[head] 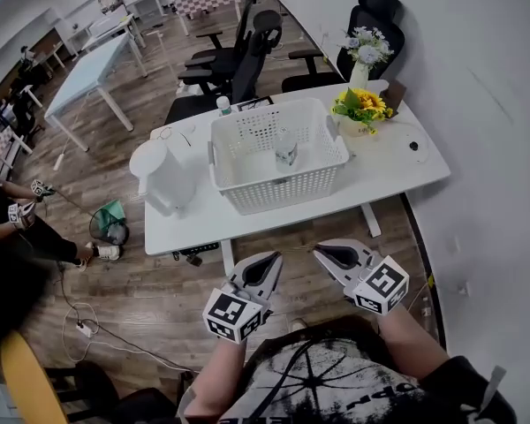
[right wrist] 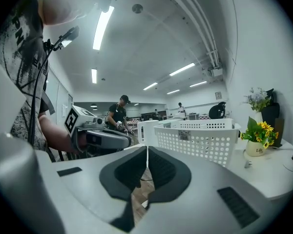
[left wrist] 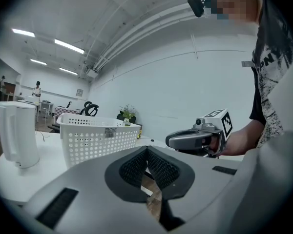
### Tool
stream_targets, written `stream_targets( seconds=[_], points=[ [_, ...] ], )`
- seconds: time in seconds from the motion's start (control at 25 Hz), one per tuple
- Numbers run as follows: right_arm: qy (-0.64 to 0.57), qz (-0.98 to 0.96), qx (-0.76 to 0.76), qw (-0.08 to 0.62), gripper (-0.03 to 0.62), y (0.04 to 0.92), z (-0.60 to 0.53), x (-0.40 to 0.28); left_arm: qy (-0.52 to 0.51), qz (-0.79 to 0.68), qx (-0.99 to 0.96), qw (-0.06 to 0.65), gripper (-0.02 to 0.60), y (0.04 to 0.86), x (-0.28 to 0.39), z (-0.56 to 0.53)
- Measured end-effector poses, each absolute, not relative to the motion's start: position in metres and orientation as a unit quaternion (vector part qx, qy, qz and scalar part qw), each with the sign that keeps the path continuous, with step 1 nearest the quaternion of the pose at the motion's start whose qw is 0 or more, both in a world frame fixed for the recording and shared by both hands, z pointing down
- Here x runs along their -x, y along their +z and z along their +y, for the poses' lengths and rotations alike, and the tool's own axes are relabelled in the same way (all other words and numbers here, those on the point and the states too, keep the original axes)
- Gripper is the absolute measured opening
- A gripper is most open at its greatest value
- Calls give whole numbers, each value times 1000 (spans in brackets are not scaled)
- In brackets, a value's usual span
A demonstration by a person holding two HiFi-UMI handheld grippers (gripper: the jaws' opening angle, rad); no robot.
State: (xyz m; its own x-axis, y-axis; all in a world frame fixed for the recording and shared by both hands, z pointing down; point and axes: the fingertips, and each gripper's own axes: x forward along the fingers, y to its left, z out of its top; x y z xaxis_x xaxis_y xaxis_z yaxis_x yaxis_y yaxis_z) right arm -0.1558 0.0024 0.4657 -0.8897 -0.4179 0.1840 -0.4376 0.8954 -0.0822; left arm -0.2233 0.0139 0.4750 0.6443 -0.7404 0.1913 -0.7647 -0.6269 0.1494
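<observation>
Off the near edge of the white table (head: pixel 397 170), before a white perforated plastic basket (head: pixel 278 193), left gripper (head: pixel 267 268) and right gripper (head: pixel 332 256) hover side by side, jaws closed, empty.

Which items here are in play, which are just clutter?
In play: left gripper, right gripper (both shut, empty), white basket nearest them, small container inside it.
Lying about: white kettle, sunflower pot, flower vase, office chairs.

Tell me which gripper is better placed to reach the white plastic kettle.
Left, probably. The white plastic kettle stands at the left end of the white table, nearer the left gripper; the right gripper would have to cross past the white perforated basket. Both are shut and empty.
</observation>
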Motion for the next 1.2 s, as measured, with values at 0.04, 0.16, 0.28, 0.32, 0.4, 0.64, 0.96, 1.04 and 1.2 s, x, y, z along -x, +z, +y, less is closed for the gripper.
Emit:
stream_targets(
  seconds=[0.04,0.16,0.28,0.32,0.4,0.64,0.96,1.04,1.2],
  points=[
    [60,-970,-221,83,25,467,0,158,54,-418,-900,109,11,476,226,11],
    [59,-969,-223,90,25,470,-6,163,50,-419,-900,111,11,478,233,5],
    [58,-968,-224,95,25,469,-10,165,45,-420,-900,111,11,477,237,0],
    [58,-968,-225,96,25,468,-11,166,44,-420,-900,111,11,476,238,-2],
    [57,-968,-225,99,25,467,-16,166,42,-421,-899,112,11,475,239,-6],
    [58,-968,-223,101,25,468,-33,163,40,-426,-897,112,11,477,239,-21],
    [44,-974,-202,93,25,463,-83,155,45,-442,-889,107,11,475,231,-65],
    [44,-975,-195,91,25,461,-97,151,46,-447,-887,106,11,472,227,-78],
    [43,-978,-181,92,25,456,-126,140,50,-455,-883,105,11,469,217,-102]
  ],
)
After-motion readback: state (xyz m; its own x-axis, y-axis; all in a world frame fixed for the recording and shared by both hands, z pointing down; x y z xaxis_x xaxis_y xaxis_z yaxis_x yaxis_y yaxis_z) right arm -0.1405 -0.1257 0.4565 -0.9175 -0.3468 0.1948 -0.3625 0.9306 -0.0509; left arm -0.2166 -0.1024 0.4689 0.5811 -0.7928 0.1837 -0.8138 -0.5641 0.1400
